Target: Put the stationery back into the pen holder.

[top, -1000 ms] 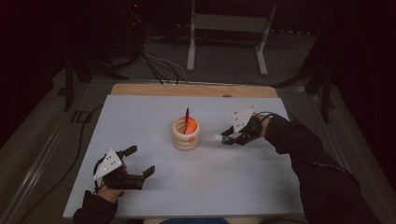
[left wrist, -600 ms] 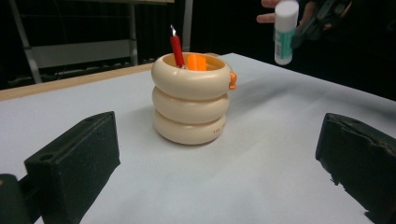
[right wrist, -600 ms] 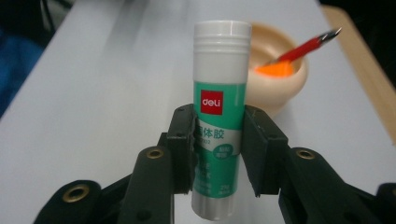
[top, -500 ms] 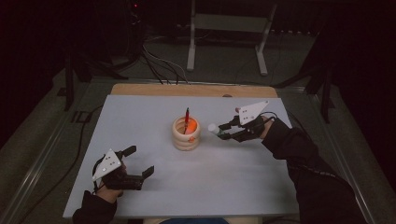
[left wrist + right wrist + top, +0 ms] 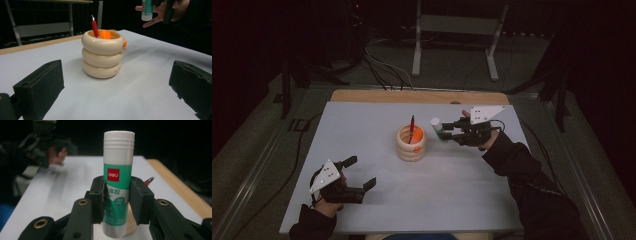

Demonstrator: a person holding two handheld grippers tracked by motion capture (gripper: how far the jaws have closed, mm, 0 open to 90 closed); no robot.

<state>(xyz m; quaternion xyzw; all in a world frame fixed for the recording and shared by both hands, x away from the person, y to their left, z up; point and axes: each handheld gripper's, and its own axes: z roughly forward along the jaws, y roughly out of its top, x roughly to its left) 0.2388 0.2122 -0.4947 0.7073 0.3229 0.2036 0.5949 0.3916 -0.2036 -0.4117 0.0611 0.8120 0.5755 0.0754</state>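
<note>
A glue stick (image 5: pixel 118 182) is clamped between the 2 jaws of the right gripper (image 5: pixel 451 131), the pads pressing on its green label from both sides. In the right gripper view the stick is seen upright along the jaws, its white cap at the top. In the high view the stick is held in the air just to the right of the holder (image 5: pixel 411 143), with the cap pointing toward the far left; it appears clear of the holder's rim, though the angle makes this hard to judge. The holder, a cream cup shaped like 3 stacked rings, is stood near the middle of the table (image 5: pixel 462 190). A red pen (image 5: pixel 94 28) and an orange item (image 5: pixel 105 34) are seen inside it. The left gripper (image 5: pixel 359 175) is rested on the table near its front left corner, well apart from the holder, with its jaws spread wide and nothing between them. In the left gripper view the holder is framed between those 2 jaws, and the stick is seen high at the upper right.
</note>
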